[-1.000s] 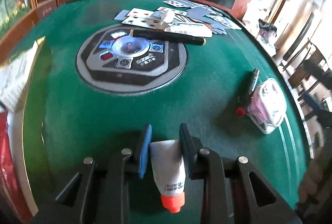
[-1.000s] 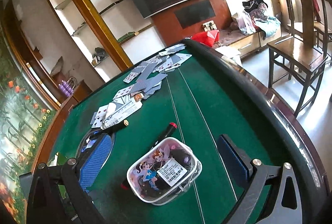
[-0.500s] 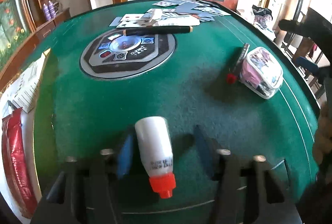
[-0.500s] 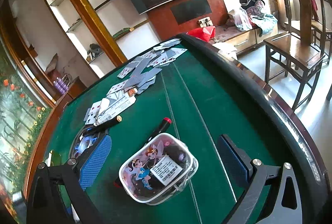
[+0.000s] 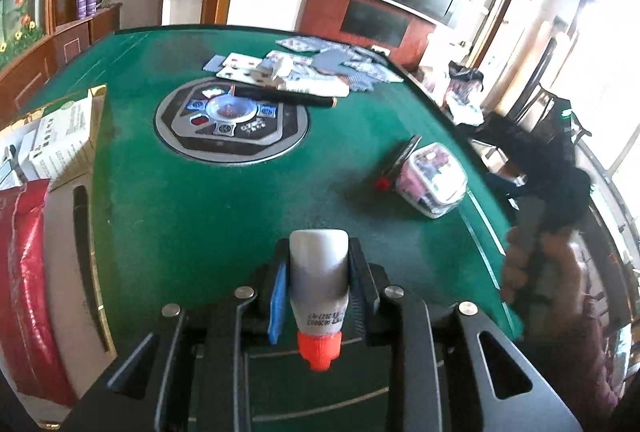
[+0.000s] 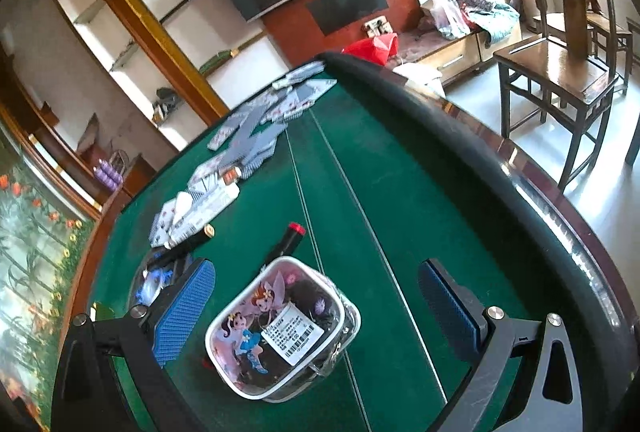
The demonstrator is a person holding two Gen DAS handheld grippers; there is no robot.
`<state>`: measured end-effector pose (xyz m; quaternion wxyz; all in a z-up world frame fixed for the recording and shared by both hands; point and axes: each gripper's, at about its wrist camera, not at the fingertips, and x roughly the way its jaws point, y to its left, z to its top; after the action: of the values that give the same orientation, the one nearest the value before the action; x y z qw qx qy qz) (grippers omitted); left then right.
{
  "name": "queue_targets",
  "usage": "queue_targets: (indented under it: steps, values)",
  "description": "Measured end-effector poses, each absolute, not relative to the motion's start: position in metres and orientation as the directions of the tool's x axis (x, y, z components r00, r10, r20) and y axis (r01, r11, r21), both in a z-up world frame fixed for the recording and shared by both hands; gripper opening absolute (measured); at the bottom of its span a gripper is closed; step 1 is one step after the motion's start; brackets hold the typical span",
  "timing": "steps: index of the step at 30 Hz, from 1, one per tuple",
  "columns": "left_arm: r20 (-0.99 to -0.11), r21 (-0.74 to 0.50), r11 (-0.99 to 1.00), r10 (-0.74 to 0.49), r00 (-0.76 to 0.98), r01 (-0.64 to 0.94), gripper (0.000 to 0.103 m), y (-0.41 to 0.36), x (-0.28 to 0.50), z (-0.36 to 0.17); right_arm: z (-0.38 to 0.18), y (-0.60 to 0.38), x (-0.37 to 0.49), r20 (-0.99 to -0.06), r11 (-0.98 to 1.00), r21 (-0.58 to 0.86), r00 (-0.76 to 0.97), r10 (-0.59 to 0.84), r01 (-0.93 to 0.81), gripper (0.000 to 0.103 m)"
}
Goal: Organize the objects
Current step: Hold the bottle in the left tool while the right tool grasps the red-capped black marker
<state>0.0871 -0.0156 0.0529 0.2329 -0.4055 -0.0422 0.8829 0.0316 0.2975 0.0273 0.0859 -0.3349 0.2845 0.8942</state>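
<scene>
White tube [image 5: 319,284] — left tool's [image 5: 318,286] view only

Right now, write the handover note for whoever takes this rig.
Left gripper: shut on the white tube, orange cap toward the camera, held above the green table.
Right gripper: open, jaws either side of the clear lidded box, not touching it.
A red-tipped marker lies beside the box; a black pen lies by the scattered playing cards at the far side.
Done: tube picked up.
Left: place the tube; box, marker, pen and cards appear unsorted.
</scene>
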Motion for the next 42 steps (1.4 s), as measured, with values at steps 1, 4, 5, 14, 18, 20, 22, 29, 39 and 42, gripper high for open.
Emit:
queue_targets:
  steps: [1,4,5,14,18,20,22,29,39,42]
  values:
    - [-0.691,-0.262,-0.888,0.446,-0.568,-0.379,0.026,-0.018,0.089,0.055,0.027,0.296,0.031,-0.654,-0.831,0.431,-0.757,-0.019,-0.351,0.103]
    - [-0.681,-0.255,-0.885,0.45,-0.578,-0.388,0.026,-0.026,0.096,0.061,0.036,0.276,0.023,-0.683,-0.881,0.206,-0.707,0.182,-0.426,0.103]
    - [-0.678,-0.254,-0.885,0.451,-0.581,-0.391,0.026,-0.028,0.097,0.062,0.039,0.265,0.014,-0.696,-0.891,0.096,-0.67,0.258,-0.444,0.103]
    - [-0.649,-0.288,-0.866,0.49,-0.582,-0.409,0.026,-0.049,0.106,0.063,0.022,0.238,-0.041,-0.829,-0.912,-0.145,-0.456,0.323,-0.383,0.101]
    - [-0.641,-0.314,-0.853,0.514,-0.57,-0.417,0.026,-0.057,0.104,0.061,0.02,0.242,-0.007,-0.831,-0.918,-0.193,-0.441,0.34,-0.346,0.101]
    - [-0.642,-0.342,-0.843,0.533,-0.551,-0.416,0.026,-0.059,0.101,0.057,0.022,0.25,0.01,-0.842,-0.922,-0.171,-0.434,0.319,-0.347,0.101]
    - [-0.644,-0.359,-0.835,0.545,-0.537,-0.417,0.026,-0.058,0.1,0.053,0.025,0.262,0.024,-0.843,-0.912,-0.168,-0.425,0.329,-0.373,0.102]
    - [-0.63,-0.363,-0.826,0.559,-0.539,-0.431,0.026,-0.055,0.108,0.056,0.048,0.259,0.016,-0.842,-0.948,0.02,-0.517,0.156,-0.319,0.102]
    - [-0.595,-0.388,-0.809,0.585,-0.551,-0.441,0.026,-0.076,0.126,0.066,0.015,0.2,-0.046,-0.897,-0.961,-0.029,-0.417,0.147,-0.276,0.047]
    - [-0.588,-0.402,-0.805,0.592,-0.55,-0.437,0.026,-0.084,0.126,0.064,0.011,0.192,-0.051,-0.892,-0.958,-0.036,-0.424,0.158,-0.283,0.032]
